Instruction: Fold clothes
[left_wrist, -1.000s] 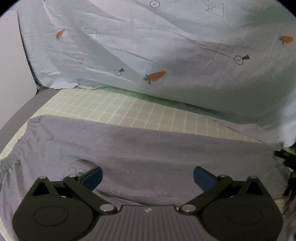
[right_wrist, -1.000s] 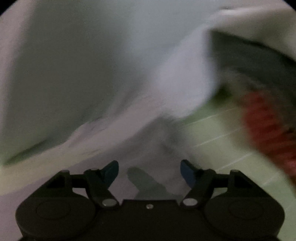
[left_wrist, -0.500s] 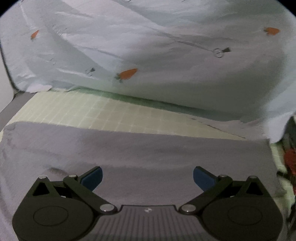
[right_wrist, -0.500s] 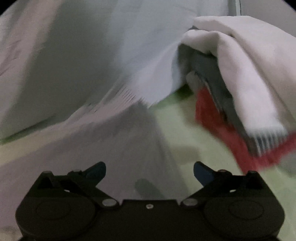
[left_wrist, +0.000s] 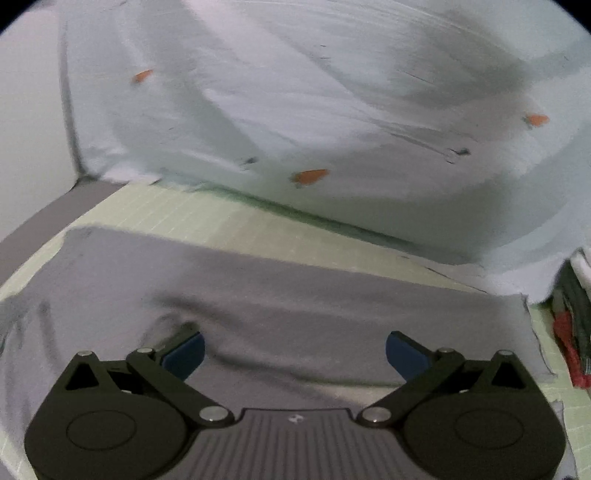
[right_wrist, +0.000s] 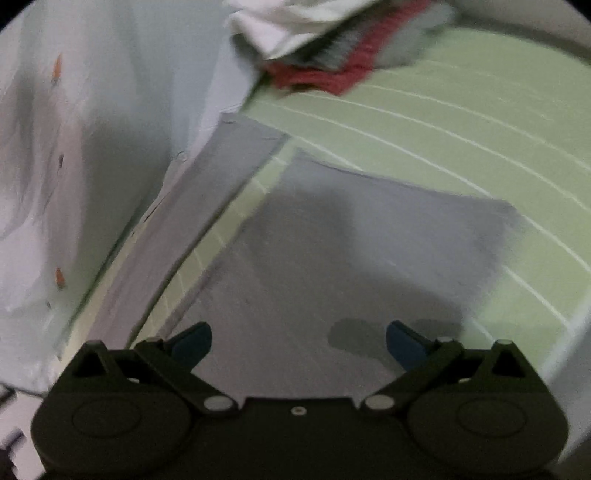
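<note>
Pale carrot-print sheeting (left_wrist: 332, 110) is backing a green gridded mat (right_wrist: 461, 122), where grey trousers (left_wrist: 295, 288) are lying flat along the near edge, legs spread toward the far right corner. Both the left gripper (left_wrist: 294, 349) and right gripper (right_wrist: 298, 341) are hovering wide open over them, gripping nothing. By my reading, a fold is being set up; next, each needs to pinch an edge. Other clothes (right_wrist: 321, 55) are waiting at the far edge.

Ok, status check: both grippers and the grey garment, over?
Left gripper open, empty, over the grey garment. Right gripper open, empty. Garment flat on the green grid mat. Clothes pile at mat's far end, clear of it.
</note>
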